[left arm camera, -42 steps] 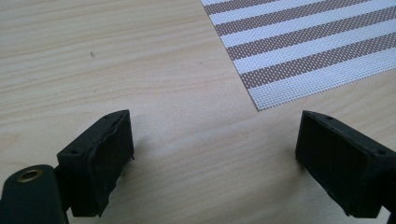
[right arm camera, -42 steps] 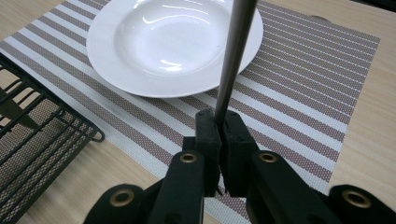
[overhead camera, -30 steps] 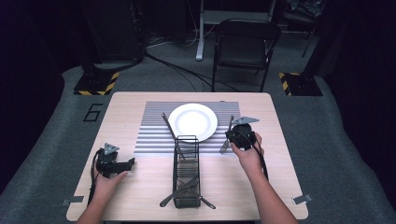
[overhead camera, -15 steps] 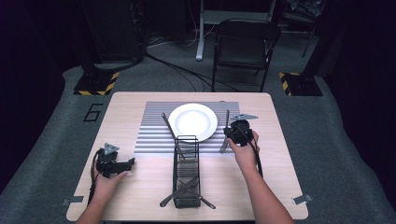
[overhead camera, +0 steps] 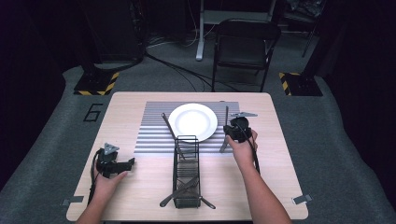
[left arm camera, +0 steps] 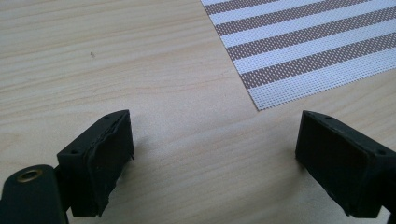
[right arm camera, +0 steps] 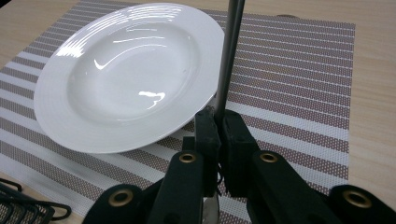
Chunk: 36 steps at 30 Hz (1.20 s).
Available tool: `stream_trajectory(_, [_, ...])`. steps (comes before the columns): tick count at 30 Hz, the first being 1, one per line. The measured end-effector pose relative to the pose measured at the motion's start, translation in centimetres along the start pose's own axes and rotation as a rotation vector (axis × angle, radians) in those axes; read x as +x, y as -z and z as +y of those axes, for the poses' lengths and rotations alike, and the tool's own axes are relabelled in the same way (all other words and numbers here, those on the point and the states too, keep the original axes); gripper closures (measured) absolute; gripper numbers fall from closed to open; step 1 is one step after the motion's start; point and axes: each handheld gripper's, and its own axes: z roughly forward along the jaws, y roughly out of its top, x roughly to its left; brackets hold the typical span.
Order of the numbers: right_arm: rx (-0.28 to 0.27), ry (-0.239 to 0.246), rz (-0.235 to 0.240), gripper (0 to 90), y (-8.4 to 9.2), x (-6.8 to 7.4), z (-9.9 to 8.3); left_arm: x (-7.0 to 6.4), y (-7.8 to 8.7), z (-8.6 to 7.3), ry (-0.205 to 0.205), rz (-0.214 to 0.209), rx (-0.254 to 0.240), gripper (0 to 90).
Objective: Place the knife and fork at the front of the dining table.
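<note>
Just right of the white plate (overhead camera: 193, 121), over the striped placemat (overhead camera: 154, 133), the right gripper (right arm camera: 218, 122) has its fingers closed on the metal handle of a utensil (right arm camera: 229, 56). The handle runs up past the plate's rim and out of the right gripper view, so whether it is a knife, fork or spoon cannot be told. From the high view it slants along the plate's right side, which looks like a place setting being laid: the piece is held low and roughly parallel to the rim so it can go down flat on the mat.

Left of the plate another utensil (overhead camera: 167, 124) already lies on the mat, slanting toward the wire cutlery basket (overhead camera: 187, 170), which stands on the counter (overhead camera: 275, 154) in front of the plate with more cutlery in its near end.

Far left of the plate, the left gripper (left arm camera: 212, 154) rests low over bare counter off the mat's corner, fingers spread wide, empty.

The plate's raised rim sits just beside the held handle and is the thing most likely to be knocked as it goes down; the basket is near the person's wrist.
</note>
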Motion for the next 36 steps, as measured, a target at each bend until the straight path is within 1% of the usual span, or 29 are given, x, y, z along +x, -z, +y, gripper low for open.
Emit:
stream_trajectory(1, [0.002,-0.017,-0.005,86.6,-0.1,0.0,0.0,0.0,0.0,0.0,-0.001,0.001,-0.001,11.0])
stream_trajectory(3, [0.0,-0.03,-0.014,86.5,-0.2,-0.2,0.0,0.0,0.0,0.0,0.0,0.0,0.0,11.0])
stream_trajectory(5, [0.002,-0.059,-0.009,86.6,-0.4,-0.4,-0.1,0.0,0.0,0.0,0.0,0.0,0.0,11.0])
stream_trajectory(8, [0.002,-0.07,-0.007,86.5,-0.6,-0.6,-0.1,0.0,0.0,0.0,-0.001,0.0,-0.001,11.1])
stream_trajectory(10, [0.003,-0.074,-0.013,86.3,-0.8,-0.8,-0.1,0.0,0.0,0.0,-0.001,0.0,0.0,11.0])
stream_trajectory(11, [0.003,-0.08,-0.015,86.3,-1.0,-1.0,-0.1,0.0,0.0,0.0,0.0,0.0,0.0,11.0])
stream_trajectory(13, [0.017,-0.108,-0.013,86.4,-1.3,-1.1,0.1,0.0,0.0,0.0,-0.001,0.001,-0.001,11.1])
stream_trajectory(14, [0.018,-0.11,-0.018,86.6,-1.4,-1.1,0.2,0.0,0.0,0.0,-0.001,0.0,-0.001,11.0])
stream_trajectory(15, [0.018,-0.096,-0.023,86.8,-1.5,-1.2,0.3,0.0,0.0,0.0,0.0,0.0,0.0,11.1])
stream_trajectory(17, [0.019,-0.094,-0.028,87.1,-1.7,-1.0,0.6,0.0,0.0,0.0,-0.001,0.001,-0.001,11.0])
stream_trajectory(19, [0.023,-0.076,-0.042,87.5,-1.9,-1.0,0.9,0.0,0.0,0.0,-0.001,0.0,0.0,11.1])
stream_trajectory(20, [0.019,-0.078,-0.048,87.6,-2.0,-1.0,0.9,0.0,0.0,0.0,-0.001,0.0,-0.001,11.1])
stream_trajectory(21, [0.02,-0.094,-0.056,87.5,-2.0,-0.9,0.9,0.0,0.0,0.0,-0.001,0.0,-0.001,11.1])
stream_trajectory(24, [0.021,-0.111,-0.066,87.7,-2.2,-1.3,1.0,0.0,0.0,0.0,0.0,0.0,0.0,11.1])
stream_trajectory(26, [0.026,-0.133,-0.074,87.8,-2.3,-1.3,1.1,0.0,0.0,0.0,-0.002,0.0,-0.001,11.1])
stream_trajectory(28, [0.033,-0.136,-0.086,87.8,-2.5,-1.3,1.3,0.0,0.0,0.0,-0.001,0.0,0.0,11.1])
stream_trajectory(29, [0.033,-0.136,-0.084,87.8,-2.6,-1.4,1.4,0.0,0.0,0.0,-0.001,0.0,-0.001,11.1])
stream_trajectory(33, [0.045,-0.154,-0.089,87.8,-2.9,-1.6,1.8,0.0,0.0,0.0,-0.003,-0.001,-0.001,11.1])
stream_trajectory(35, [0.053,-0.176,-0.092,87.8,-3.1,-1.7,1.9,0.0,0.0,0.0,-0.003,-0.001,-0.001,11.1])
stream_trajectory(36, [0.052,-0.178,-0.092,87.8,-3.2,-1.7,1.8,0.0,0.0,0.0,-0.004,-0.001,-0.001,11.1])
